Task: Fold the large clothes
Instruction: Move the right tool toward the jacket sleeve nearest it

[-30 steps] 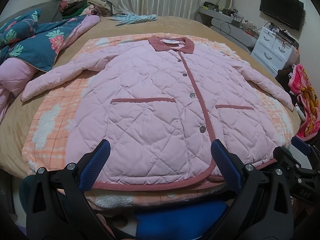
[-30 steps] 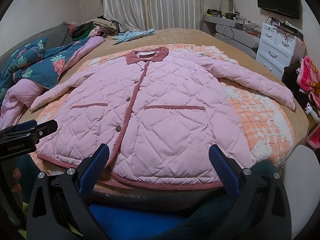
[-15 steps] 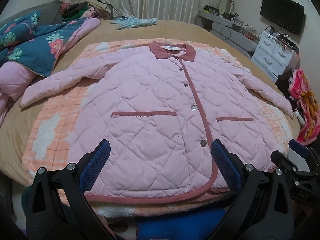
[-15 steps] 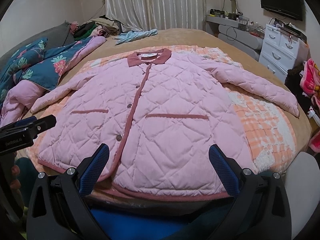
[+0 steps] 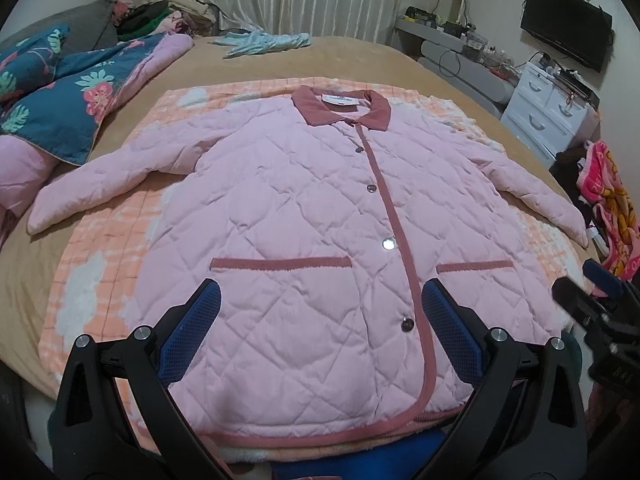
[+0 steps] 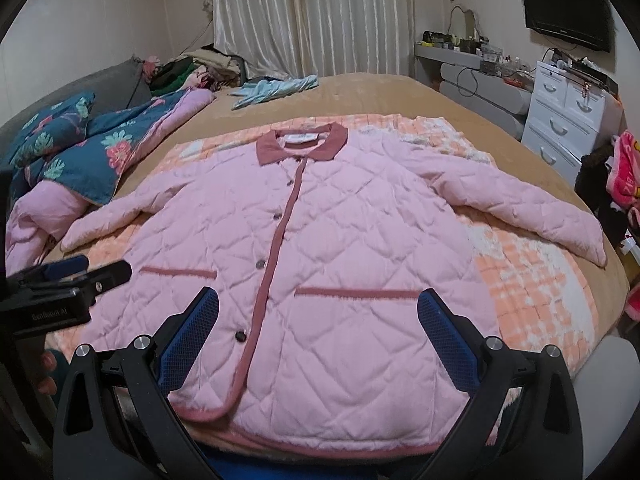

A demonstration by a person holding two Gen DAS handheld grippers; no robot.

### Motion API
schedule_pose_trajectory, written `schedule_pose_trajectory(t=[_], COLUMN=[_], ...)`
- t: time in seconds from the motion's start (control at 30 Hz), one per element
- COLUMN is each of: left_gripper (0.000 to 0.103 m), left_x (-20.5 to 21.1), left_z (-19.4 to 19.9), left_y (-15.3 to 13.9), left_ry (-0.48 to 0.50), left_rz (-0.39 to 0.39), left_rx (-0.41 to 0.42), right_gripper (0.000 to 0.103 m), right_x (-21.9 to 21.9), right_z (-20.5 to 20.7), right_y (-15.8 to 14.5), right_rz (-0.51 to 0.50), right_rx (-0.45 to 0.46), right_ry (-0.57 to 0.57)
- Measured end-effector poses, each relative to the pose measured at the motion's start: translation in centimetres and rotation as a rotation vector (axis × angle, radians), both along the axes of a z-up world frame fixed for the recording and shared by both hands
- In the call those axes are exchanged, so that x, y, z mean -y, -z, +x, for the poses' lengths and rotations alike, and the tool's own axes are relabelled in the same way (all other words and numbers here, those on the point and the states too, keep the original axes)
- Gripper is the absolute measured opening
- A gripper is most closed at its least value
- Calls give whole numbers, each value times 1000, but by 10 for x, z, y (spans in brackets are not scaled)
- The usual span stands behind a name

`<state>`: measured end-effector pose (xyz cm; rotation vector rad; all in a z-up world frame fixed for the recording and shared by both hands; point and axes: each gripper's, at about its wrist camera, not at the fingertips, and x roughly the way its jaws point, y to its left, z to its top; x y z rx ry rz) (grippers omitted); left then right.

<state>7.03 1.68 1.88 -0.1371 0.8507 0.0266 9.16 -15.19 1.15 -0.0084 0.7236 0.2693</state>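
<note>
A pink quilted jacket (image 5: 304,216) (image 6: 340,240) with a dark-pink collar, trim and pocket bands lies flat and buttoned, front up, on an orange checked blanket (image 5: 100,280) (image 6: 532,280). Both sleeves spread out to the sides. My left gripper (image 5: 318,316) hovers open over the hem's left half, its blue pads (image 5: 192,328) wide apart with nothing between them. Over the hem's right half my right gripper (image 6: 318,316) is open too, and holds nothing. Each gripper shows at the edge of the other's view: the right gripper (image 5: 592,300), the left gripper (image 6: 76,280).
The bed has a tan cover (image 6: 380,92). A floral blue duvet (image 5: 60,100) and clothes pile up at the left. A light-blue garment (image 5: 264,42) lies far back. White drawers (image 6: 568,120) and a wall TV (image 5: 566,24) stand right; pink fabric (image 5: 612,200) hangs beside the bed.
Both grippers have moved forward and slightly lower over the jacket's hem; the jacket appears larger and nearer. The jacket itself has not moved. Both stay open.
</note>
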Motion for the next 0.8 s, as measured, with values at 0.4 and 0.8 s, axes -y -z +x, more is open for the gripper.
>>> schedule_pose_trajectory(t=[0.4,0.8], left_gripper=[94,94], left_x=[-7,-6], left_z=[40,82], left_y=[-5,-14], left_ry=[-8,-14], left_rz=[-1,6], left_rx=[-20,-21], right_gripper=[99,99], right_x=[-1,1], right_z=[45,87], right_y=[-12,-25], right_rz=[18,27], right_rx=[-5,8], right_ry=[13,27])
